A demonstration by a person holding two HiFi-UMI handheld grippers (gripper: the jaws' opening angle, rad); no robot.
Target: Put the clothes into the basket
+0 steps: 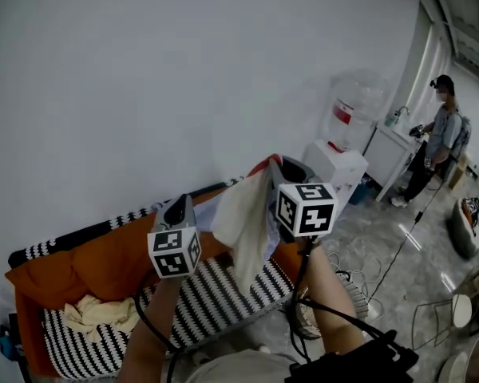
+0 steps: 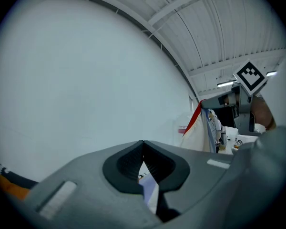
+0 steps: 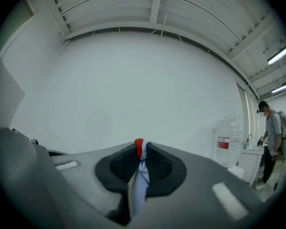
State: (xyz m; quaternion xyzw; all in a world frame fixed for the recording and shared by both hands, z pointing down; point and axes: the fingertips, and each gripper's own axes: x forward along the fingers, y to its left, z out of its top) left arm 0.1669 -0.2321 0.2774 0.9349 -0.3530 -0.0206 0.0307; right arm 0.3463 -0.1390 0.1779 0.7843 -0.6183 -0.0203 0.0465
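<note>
Head view shows a cream garment (image 1: 243,230) with red and blue trim held up between two raised grippers, above the striped sofa (image 1: 223,294). The right gripper (image 3: 140,149) has its jaws clamped on the red-edged fold, and the left gripper (image 2: 143,147) is closed on a pale corner. Another cream cloth (image 1: 100,313) lies on the sofa.

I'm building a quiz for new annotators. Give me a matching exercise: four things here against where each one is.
Things:
1 red-edged garment
2 crumpled cream cloth
3 water bottle
4 person

Places:
A lying on the striped seat
B on top of the white dispenser
C clamped in the left gripper and the right gripper
D standing at the far right

Pairs: 1-C, 2-A, 3-B, 4-D
</note>
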